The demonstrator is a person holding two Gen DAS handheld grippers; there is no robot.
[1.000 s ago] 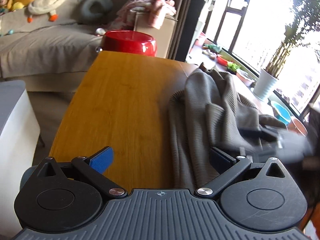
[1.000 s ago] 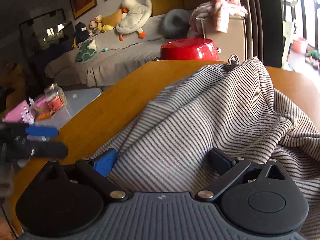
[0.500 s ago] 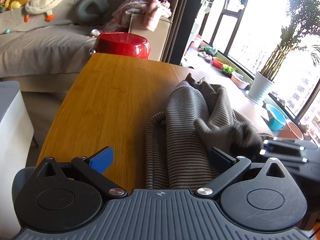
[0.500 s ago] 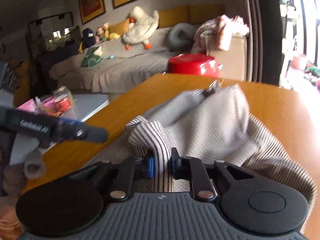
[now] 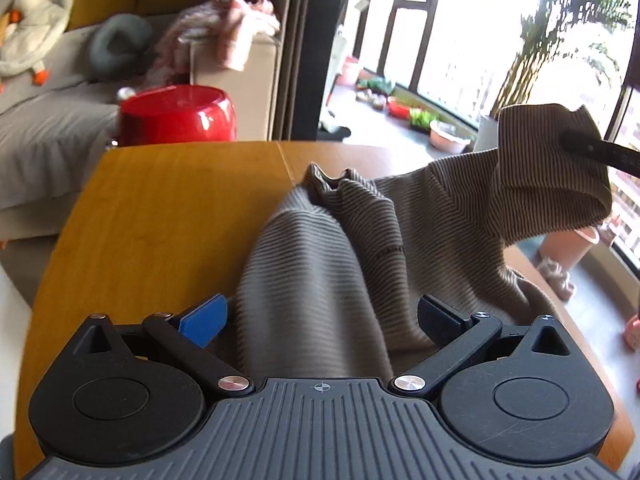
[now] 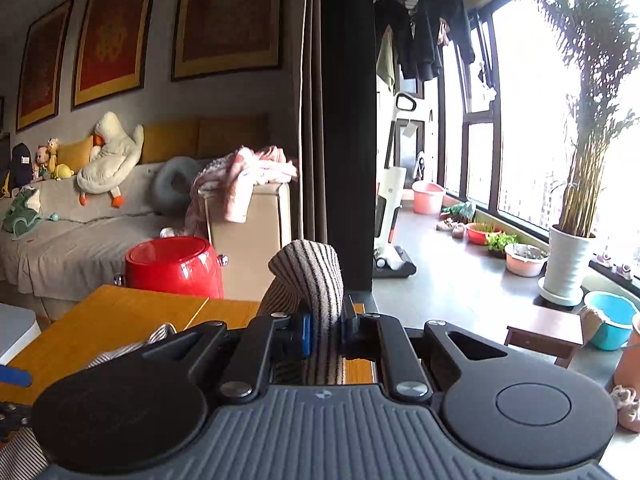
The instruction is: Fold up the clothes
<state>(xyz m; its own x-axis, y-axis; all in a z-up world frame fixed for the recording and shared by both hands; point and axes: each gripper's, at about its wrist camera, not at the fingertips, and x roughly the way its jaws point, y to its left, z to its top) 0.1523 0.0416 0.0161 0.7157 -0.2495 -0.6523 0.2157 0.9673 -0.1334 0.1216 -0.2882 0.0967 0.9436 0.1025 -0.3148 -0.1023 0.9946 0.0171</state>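
Observation:
A brown-and-white striped garment (image 5: pixel 360 240) lies bunched on the wooden table (image 5: pixel 160 208). My left gripper (image 5: pixel 320 316) is open, its jaws spread either side of a raised ridge of the cloth. My right gripper (image 6: pixel 326 328) is shut on a fold of the striped garment (image 6: pixel 316 276) and holds it lifted above the table. In the left wrist view that lifted end (image 5: pixel 552 168) hangs at the upper right, pinched by the right gripper's dark fingers (image 5: pixel 592 152).
A red pot (image 5: pixel 176 116) stands beyond the table's far edge, also in the right wrist view (image 6: pixel 172 268). A sofa (image 6: pixel 80 240) with toys is behind it. Plant pots (image 6: pixel 568 264) and buckets stand by the window at right.
My right gripper closed on a fold of the garment and lifted it up and to the right. The cloth now stretches from the table to it. The left gripper stayed open.

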